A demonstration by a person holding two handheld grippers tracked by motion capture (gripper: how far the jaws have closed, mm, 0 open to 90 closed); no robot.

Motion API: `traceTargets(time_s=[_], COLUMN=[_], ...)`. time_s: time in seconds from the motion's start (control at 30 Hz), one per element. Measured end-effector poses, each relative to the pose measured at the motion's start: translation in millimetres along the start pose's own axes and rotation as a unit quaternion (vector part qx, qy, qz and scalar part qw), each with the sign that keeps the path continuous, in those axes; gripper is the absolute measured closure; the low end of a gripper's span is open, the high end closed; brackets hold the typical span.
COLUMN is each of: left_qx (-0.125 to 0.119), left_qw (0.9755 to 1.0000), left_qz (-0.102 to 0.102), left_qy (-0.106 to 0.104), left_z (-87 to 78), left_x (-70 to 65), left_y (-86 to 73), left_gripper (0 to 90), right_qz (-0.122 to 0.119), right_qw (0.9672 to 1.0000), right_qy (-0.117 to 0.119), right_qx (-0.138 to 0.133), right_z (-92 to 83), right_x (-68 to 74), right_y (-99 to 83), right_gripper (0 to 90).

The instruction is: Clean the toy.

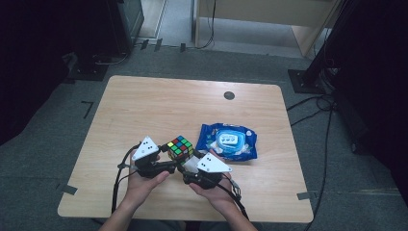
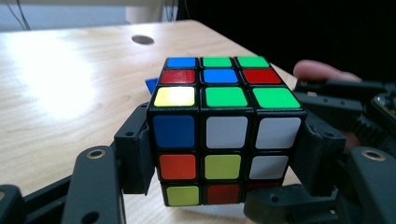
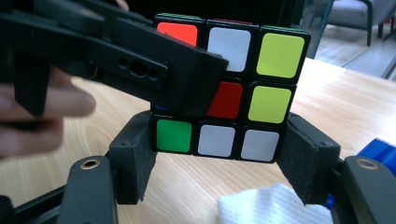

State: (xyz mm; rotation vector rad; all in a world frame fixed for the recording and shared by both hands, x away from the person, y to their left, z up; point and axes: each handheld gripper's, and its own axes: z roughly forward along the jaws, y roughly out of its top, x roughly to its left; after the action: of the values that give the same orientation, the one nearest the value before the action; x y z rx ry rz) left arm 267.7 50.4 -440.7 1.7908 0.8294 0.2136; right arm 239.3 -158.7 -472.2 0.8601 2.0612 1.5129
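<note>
A scrambled puzzle cube (image 1: pixel 180 147) sits just below the centre of the high view, held above the near part of the pale wooden surface (image 1: pixel 159 103) between two hand-held tools. The left tongs (image 2: pixel 226 154) are clamped on the cube: in the left gripper view their black pads press flat against its two side faces, across the middle and lower rows. The right tongs (image 3: pixel 217 154) flank the cube's bottom row in the right gripper view (a row of green, white, white stickers); the pads sit at the two lower corners, and I cannot tell whether they actually press on it. In that same view the left tool's jaw crosses the cube's face from the upper left. Lower centre in the high view, both hands (image 1: pixel 144 185) hold the tools side by side. Right of the cube lies a blue pack of wet wipes (image 1: pixel 228 141), flat on the surface, near but not touching.
</note>
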Motion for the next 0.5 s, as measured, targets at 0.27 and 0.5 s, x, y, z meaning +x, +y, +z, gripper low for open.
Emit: traceTargets(time_s=[0.27, 0.5], left_qx=[0.033, 0.07], left_qw=[0.9986, 0.996], left_qz=[-0.03, -0.038], left_qy=[-0.028, -0.042], left_z=[3.3, 6.6], left_x=[7.0, 8.5], left_y=[3.7, 4.9], left_gripper=[33.6, 31.5], right_qz=[-0.113, -0.255], right_qw=[0.9933, 0.9652], right_qy=[-0.025, -0.053], right_qx=[0.004, 0.027], right_z=[-3.4, -5.3], right_x=[-0.8, 10.0], right_y=[-0.2, -1.1], right_gripper=[34.3, 34.3])
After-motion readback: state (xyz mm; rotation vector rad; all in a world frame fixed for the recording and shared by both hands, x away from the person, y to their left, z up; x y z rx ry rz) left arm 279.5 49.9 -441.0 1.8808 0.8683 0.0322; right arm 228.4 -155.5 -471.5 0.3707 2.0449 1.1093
